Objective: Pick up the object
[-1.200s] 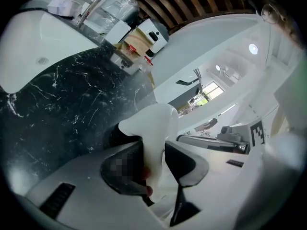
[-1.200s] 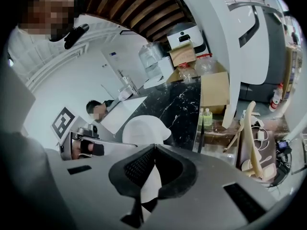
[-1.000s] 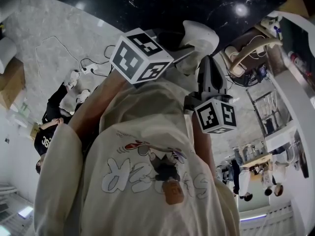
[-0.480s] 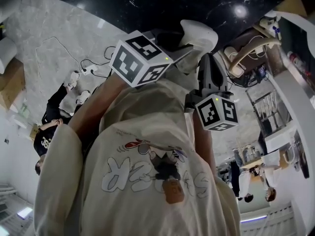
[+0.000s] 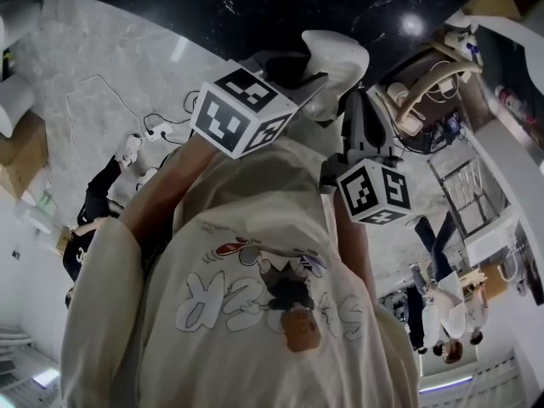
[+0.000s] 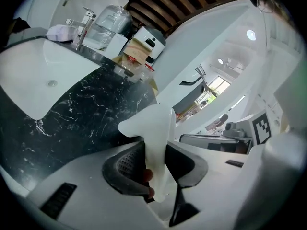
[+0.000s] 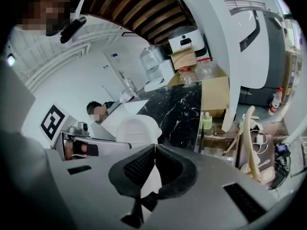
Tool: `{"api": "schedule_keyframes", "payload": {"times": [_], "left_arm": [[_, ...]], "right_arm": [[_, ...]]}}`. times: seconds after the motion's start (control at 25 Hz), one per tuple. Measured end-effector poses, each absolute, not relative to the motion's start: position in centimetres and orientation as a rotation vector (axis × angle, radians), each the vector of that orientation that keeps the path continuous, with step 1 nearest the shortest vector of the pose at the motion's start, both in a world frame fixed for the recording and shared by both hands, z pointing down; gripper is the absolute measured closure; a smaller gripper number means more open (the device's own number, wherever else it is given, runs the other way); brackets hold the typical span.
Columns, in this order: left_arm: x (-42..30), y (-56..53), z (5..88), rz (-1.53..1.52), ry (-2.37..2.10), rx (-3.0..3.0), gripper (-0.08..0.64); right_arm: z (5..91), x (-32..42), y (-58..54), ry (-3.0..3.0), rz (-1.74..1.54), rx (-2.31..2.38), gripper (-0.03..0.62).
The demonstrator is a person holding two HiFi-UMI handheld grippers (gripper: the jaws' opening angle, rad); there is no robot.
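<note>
**White piece pinched in the left gripper**

While I watch the feeds from my desk, the left gripper (image 6: 156, 144) has just been closing its jaws, and they pinch a white piece (image 6: 152, 123) between the two black pads. The narrow end of the piece sits down between the pads. Its wider, flared end stands out past the tips, in front of a black marble counter (image 6: 72, 123) with a white sink (image 6: 43, 75) set into it.

From the head view the piece shows as a rounded white shape over that dark counter, just beyond the marker cube (image 5: 242, 113) on the left gripper. The right gripper (image 7: 155, 147) hangs just beside it, at its right. Its pads are pressed together tip to tip with nothing between them (its own view is plain on that). Both grippers reach out in front of my operator's cream shirt (image 5: 255, 253).
</note>
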State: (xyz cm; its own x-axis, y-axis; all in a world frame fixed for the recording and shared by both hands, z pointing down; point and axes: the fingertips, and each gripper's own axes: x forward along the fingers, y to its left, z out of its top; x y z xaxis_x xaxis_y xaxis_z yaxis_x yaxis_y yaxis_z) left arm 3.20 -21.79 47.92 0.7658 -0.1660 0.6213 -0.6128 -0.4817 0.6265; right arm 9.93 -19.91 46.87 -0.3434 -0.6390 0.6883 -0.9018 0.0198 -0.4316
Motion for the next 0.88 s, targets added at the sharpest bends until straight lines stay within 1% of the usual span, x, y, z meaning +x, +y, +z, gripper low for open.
{"api": "schedule_keyframes", "payload": {"times": [0.88], "left_arm": [[2.1,-20.7,42.1,0.691,-0.710,2.195,0.424]], "right_arm": [[42.4,8.9,-17.8,-2.032,1.155,1.756,0.574]]}}
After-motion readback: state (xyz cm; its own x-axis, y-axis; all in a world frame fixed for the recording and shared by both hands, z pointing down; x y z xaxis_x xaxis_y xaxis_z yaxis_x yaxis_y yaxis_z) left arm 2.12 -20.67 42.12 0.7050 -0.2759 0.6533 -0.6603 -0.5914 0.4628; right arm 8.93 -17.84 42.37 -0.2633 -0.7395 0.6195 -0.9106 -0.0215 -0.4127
